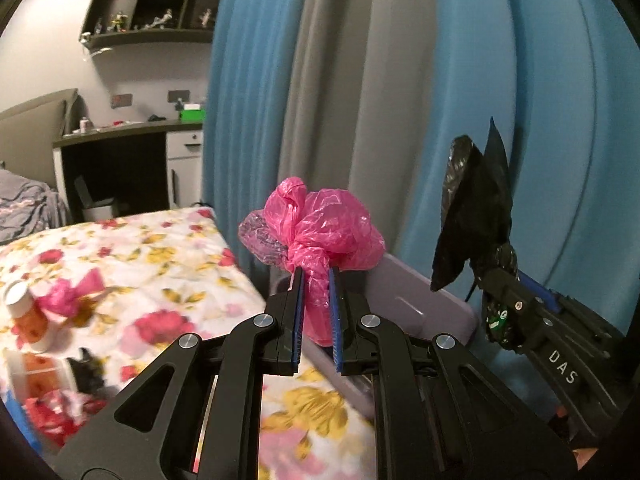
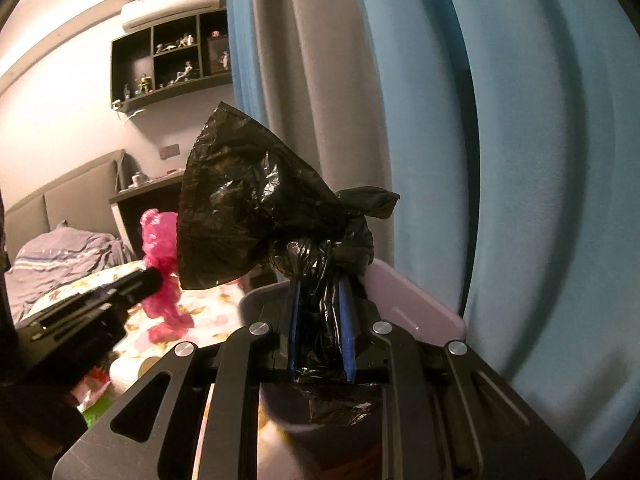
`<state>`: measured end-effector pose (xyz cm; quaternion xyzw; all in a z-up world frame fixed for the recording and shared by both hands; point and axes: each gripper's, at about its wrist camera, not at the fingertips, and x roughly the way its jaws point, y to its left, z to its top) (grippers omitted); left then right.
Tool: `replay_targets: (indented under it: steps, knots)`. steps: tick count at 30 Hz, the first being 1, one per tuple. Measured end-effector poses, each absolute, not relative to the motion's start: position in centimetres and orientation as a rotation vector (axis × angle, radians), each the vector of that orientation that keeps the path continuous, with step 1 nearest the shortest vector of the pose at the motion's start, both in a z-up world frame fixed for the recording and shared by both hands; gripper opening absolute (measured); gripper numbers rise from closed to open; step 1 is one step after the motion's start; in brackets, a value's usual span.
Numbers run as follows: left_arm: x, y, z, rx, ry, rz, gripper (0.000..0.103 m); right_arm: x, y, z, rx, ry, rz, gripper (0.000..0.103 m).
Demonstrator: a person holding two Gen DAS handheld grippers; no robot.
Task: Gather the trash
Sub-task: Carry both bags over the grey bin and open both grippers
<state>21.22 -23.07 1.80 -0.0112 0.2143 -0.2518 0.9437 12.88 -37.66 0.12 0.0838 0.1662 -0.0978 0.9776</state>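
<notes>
The bed [image 1: 120, 248] to the left of the left tool [image 1: 316, 280] is blurred, so the bottle [image 1: 24, 316] and scraps there are hard to make out. A purple bin [image 2: 412, 300] sits just ahead of both tools, partly hidden. The left tool pinches a pink bag [image 1: 320, 224] between narrow pads; the right tool [image 2: 320, 292] clamps a black bag [image 2: 248, 208].
</notes>
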Motion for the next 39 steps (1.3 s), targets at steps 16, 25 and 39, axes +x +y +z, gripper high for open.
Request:
replay_targets:
  steps: [16, 25, 39]
  knots:
    - [25.0, -27.7, -1.5, -0.009, 0.520, -0.584, 0.012, 14.9, -40.2, -1.6, 0.229, 0.370, -0.209, 0.020]
    - [25.6, -28.5, -1.9, -0.006, 0.537, -0.613, 0.012, 16.3, -40.6, -1.0, 0.251, 0.376, -0.209, 0.020]
    - [24.9, -25.9, -1.9, -0.031, 0.482, -0.468, 0.094, 15.8, -41.3, -0.8, 0.285, 0.377, -0.204, 0.057]
